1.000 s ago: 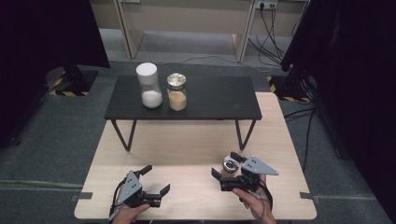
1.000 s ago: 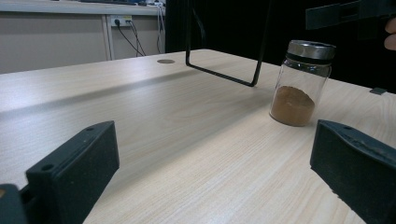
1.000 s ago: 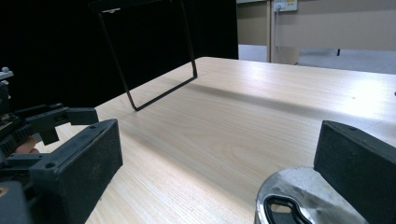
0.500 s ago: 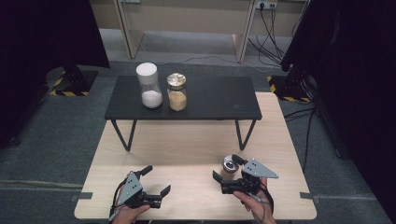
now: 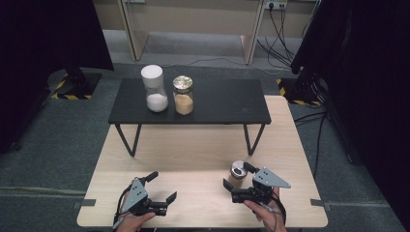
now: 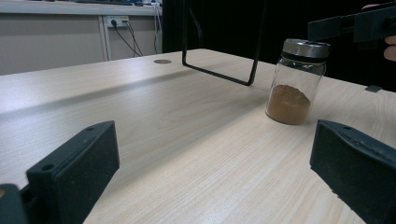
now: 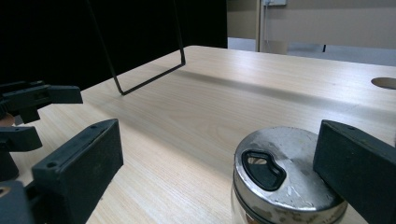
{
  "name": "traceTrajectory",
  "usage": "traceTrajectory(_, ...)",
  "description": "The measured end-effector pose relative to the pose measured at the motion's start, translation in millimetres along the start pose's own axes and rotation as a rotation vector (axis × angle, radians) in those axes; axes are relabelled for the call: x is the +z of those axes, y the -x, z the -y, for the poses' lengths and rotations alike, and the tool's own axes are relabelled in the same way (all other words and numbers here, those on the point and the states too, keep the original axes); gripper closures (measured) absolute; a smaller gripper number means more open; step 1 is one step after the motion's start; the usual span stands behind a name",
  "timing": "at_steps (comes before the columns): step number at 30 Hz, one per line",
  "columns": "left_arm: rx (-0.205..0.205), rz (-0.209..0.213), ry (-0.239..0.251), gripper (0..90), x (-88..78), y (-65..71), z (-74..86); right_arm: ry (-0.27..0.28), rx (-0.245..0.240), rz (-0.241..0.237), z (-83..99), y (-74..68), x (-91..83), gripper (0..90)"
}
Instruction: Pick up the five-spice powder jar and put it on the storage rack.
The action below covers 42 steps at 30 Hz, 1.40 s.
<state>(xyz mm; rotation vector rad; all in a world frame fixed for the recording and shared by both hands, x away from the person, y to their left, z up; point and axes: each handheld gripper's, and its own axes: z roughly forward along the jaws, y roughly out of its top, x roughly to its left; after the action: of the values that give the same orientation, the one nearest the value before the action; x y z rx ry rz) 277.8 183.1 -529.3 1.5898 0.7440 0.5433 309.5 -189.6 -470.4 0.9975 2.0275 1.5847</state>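
**Spice jar upright between the spread right tongs**

A small glass spice jar (image 5: pixel 237 172) stands upright on the light wooden surface (image 5: pixel 193 150), toward the person's right and in front of the right-hand wire leg of the black side table (image 5: pixel 193 100). Its long axis runs vertical, the metal shaker lid (image 7: pixel 285 170) facing straight up and the brown powder settled at the bottom, as the left gripper view shows (image 6: pixel 295 80). The pour opening in the lid is closed by a dark flap.

The right tongs (image 5: pixel 235 177) are released, jaws spread wide, and the jar sits between them: one jaw beyond the jar and one on the near side, neither clearly touching the glass. In the right gripper view the lid lies close to the right-hand jaw, with a clear gap to the left-hand one.

The left tongs (image 5: pixel 163 186) are also released and hold nothing; they rest low over the surface, well apart from the jar.

On the black side table a white-lidded jar (image 5: pixel 154 88) with white contents and a gold-lidded jar (image 5: pixel 183 94) with tan contents stand upright, just beside each other.
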Motion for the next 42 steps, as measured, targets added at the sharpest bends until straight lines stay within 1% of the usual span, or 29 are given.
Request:
traceTrajectory(11,0.001,0.0,-0.002,0.7,0.1,0.1,0.1,0.005,-0.007,0.015,2.3,2.4,-5.7,2.1)
traceTrajectory(16,0.001,0.0,-0.002,0.7,0.1,0.1,0.2,0.017,-0.005,0.024,1.4,4.7,-9.7,2.1)
traceTrajectory(18,0.002,0.0,-0.002,0.7,0.1,0.3,0.2,0.015,-0.006,0.032,2.4,6.5,-10.0,2.0)
traceTrajectory(20,0.002,0.0,-0.001,0.7,0.0,0.3,0.0,0.005,-0.017,0.056,5.0,9.6,-9.0,2.0)
traceTrajectory(21,0.003,-0.001,-0.001,0.7,0.0,0.2,0.0,0.001,-0.015,0.06,6.2,11.2,-8.6,2.0)
traceTrajectory(23,0.002,0.0,-0.002,0.7,0.1,0.1,0.1,-0.002,-0.007,0.062,8.0,13.1,-7.8,2.1)
traceTrajectory(42,0.002,0.001,0.0,0.7,-0.2,0.4,-0.1,-0.028,-0.008,0.059,14.1,13.7,-2.4,2.1)
